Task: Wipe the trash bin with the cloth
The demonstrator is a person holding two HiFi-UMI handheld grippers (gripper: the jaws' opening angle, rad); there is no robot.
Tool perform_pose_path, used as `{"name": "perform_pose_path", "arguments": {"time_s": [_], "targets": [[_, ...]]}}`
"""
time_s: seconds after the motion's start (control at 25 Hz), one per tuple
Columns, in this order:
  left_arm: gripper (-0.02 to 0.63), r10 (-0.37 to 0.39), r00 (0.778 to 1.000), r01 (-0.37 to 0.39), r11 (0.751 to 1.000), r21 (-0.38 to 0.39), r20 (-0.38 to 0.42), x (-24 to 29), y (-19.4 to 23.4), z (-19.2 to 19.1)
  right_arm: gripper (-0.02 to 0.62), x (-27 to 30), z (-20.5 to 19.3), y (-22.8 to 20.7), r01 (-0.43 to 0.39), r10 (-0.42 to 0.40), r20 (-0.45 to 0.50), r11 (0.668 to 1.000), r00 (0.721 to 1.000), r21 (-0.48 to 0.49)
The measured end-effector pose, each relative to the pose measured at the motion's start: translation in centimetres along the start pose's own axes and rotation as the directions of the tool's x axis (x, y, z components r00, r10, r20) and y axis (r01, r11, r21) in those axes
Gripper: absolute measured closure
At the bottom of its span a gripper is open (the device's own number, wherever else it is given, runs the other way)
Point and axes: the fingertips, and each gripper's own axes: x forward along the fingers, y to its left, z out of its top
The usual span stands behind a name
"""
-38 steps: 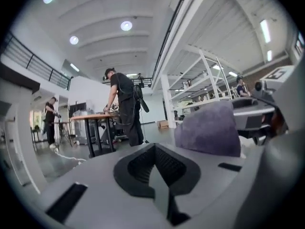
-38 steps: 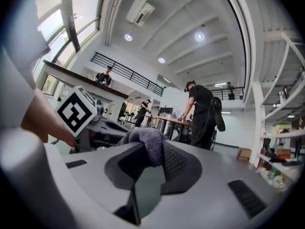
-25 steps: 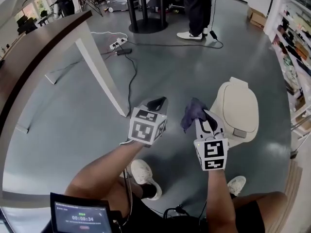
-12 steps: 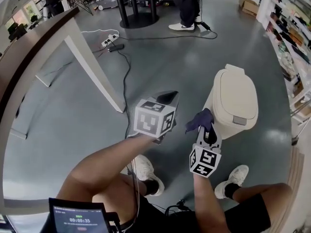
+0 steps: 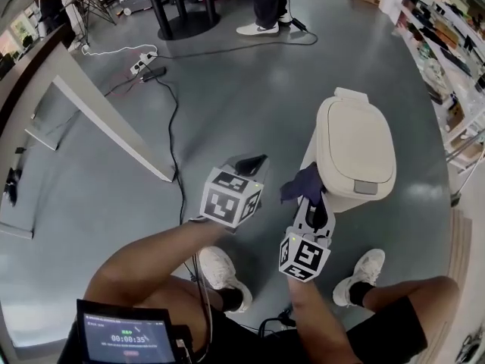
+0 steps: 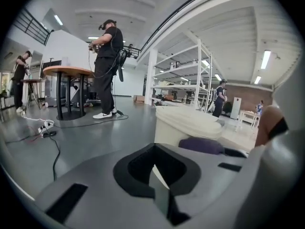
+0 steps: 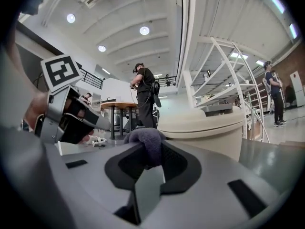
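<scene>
Beside the cream plastic trash bin (image 5: 356,146), at its wall on the person's side, the right gripper (image 5: 310,197) is clamped on a bunched dark purple cloth (image 5: 301,183), which pokes up from between its jaws. Cloth and bin wall sit just beside each other; whether they touch I cannot tell. Further out from the bin, the left gripper (image 5: 250,163) hangs with its jaws closed together and nothing in them. The bin stands upright on the grey floor (image 5: 227,89), lid down. To my eye the wiping is only at its start: the cloth is in hand and at the bin's side, but lid and walls all look left to rub over.
</scene>
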Motion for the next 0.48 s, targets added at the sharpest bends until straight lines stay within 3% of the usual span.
{"name": "perform_pose_path", "arguments": {"time_s": [0.48], "targets": [[0.609, -0.135, 0.989, 0.139, 0.987, 0.078, -0.053, 4.3, 0.1, -2.2, 0.529, 2.2, -4.7, -0.4, 0.137, -0.138, -0.068, 0.99, 0.988, -0.023]]}}
